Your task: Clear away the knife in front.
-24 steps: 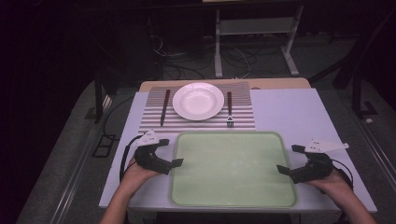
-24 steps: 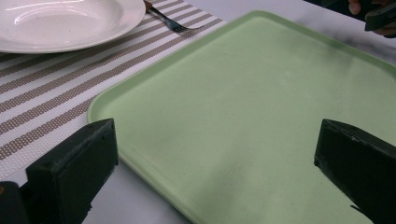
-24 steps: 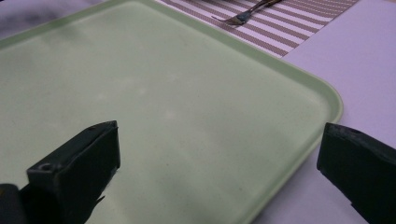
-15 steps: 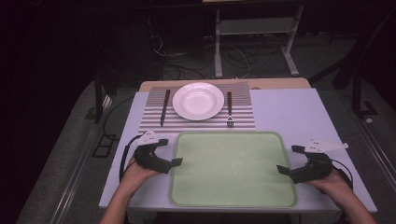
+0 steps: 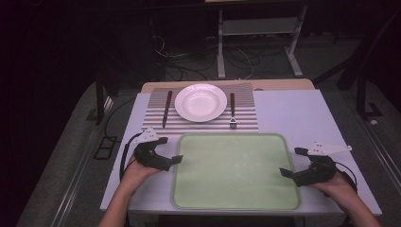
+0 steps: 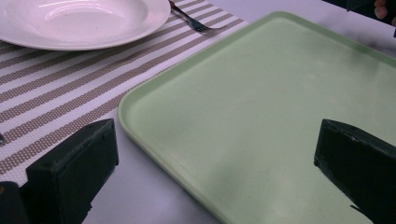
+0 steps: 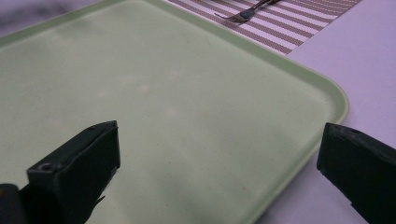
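green tray near edge | plate, knife, fork on striped mat

The tray lies nearest the person; behind it, on the placemat, knife, plate, fork.

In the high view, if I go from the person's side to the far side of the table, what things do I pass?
Green tray → fork → white plate on the striped placemat.

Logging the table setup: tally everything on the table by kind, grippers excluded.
Plate: 1
Fork: 1
Knife: 1
Striped placemat: 1
Green tray: 1
Total: 5
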